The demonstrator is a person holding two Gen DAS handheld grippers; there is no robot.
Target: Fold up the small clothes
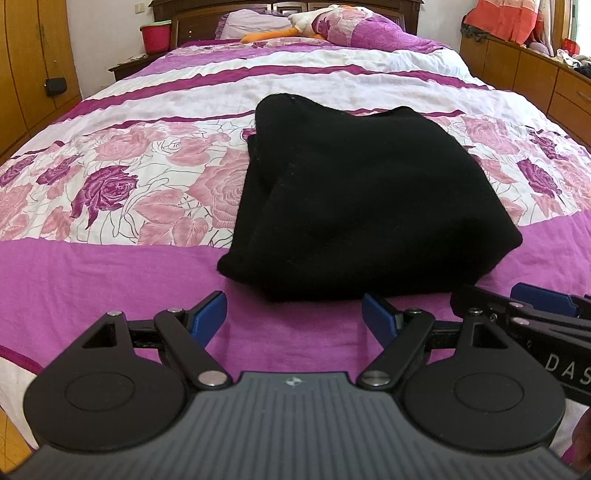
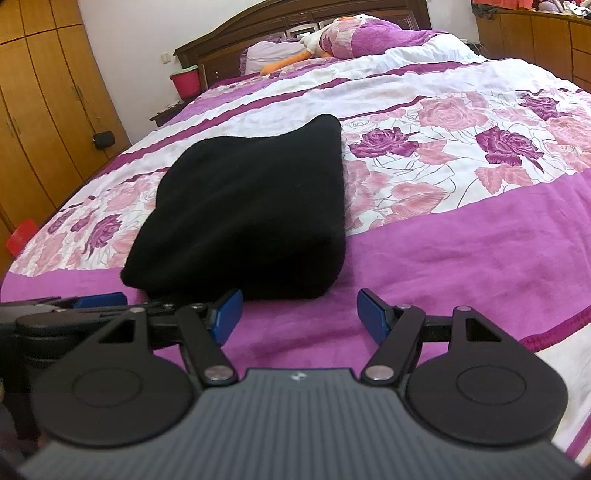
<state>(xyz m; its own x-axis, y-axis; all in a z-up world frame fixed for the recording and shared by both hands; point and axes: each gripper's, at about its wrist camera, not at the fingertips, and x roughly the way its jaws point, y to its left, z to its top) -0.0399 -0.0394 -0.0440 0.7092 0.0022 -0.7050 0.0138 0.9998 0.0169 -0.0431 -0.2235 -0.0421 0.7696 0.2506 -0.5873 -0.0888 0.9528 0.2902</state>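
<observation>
A black knitted garment (image 1: pixel 362 199) lies folded into a thick rectangle on the purple and floral bedspread (image 1: pixel 110 266). My left gripper (image 1: pixel 293 314) hovers just short of its near edge, open, with nothing between its blue pads. The right gripper (image 1: pixel 539 299) shows at the right edge of the left wrist view. In the right wrist view the same garment (image 2: pixel 243 214) lies ahead and to the left. My right gripper (image 2: pixel 299 314) stands open near the garment's near right corner, holding nothing. The left gripper (image 2: pixel 96 301) shows at the left edge there.
Pillows (image 1: pixel 255 22) and an orange and white plush toy (image 1: pixel 291 27) lie at the headboard. A red bucket (image 1: pixel 157 35) stands on a nightstand at the far left. Wooden wardrobes (image 1: pixel 29 74) line the left wall and low cabinets (image 1: pixel 535 70) the right.
</observation>
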